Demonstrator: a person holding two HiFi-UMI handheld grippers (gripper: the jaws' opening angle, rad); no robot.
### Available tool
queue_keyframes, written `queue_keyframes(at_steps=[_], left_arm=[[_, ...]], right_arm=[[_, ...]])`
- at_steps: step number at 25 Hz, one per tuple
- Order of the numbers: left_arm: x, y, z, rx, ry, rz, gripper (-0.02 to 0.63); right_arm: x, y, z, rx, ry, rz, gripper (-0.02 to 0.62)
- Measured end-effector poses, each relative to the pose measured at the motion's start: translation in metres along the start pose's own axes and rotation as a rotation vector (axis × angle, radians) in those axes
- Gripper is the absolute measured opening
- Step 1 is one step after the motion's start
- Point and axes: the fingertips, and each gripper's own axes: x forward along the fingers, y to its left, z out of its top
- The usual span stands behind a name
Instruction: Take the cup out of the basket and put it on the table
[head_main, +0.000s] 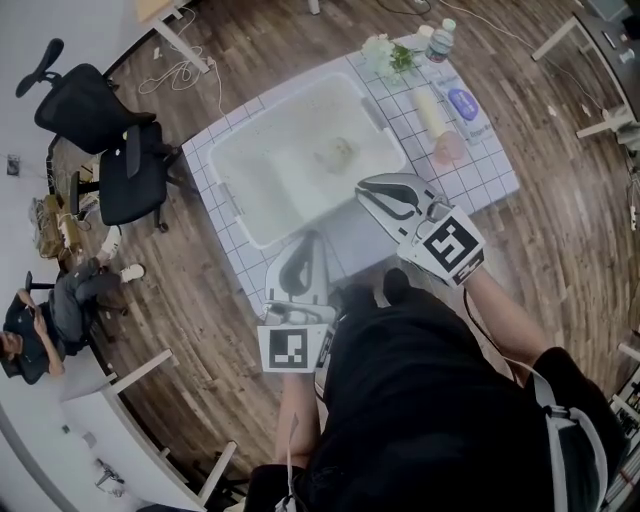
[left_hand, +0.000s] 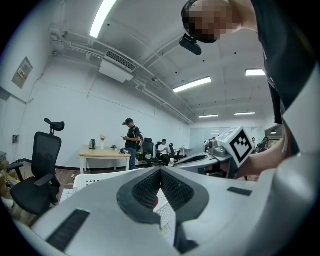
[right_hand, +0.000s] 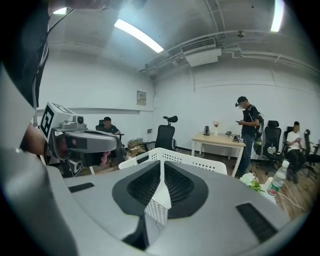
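Observation:
A white plastic basket stands on the grid-patterned table. A small pale cup lies inside it, right of the middle. My right gripper is shut with nothing in it and hangs over the basket's near right corner. My left gripper is shut and empty too, just off the basket's near rim. In the right gripper view the closed tips point at the basket's perforated rim. The left gripper view shows its tips closed, with the basket behind and the right gripper at right.
On the table right of the basket are a pink cup, a pale yellow tube, a blue-labelled item, a water bottle and white flowers. Black office chairs and a seated person are at left.

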Motion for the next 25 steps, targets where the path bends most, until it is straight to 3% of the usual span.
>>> queue_keyframes(at_steps=[9, 18, 25], left_arm=[[0.01, 0.014, -0.006, -0.015, 0.017, -0.018, 0.009], [0.016, 0.026, -0.009, -0.036, 0.015, -0.01, 0.009], [0.021, 0.031, -0.009, -0.043, 0.01, -0.006, 0.009]], right_arm=[[0.05, -0.017, -0.014, -0.17, 0.186, 0.074, 0.127], [0.091, -0.033, -0.022, -0.272, 0.277, 0.106, 0.133], [0.115, -0.046, -0.039, -0.294, 0.331, 0.113, 0.144]])
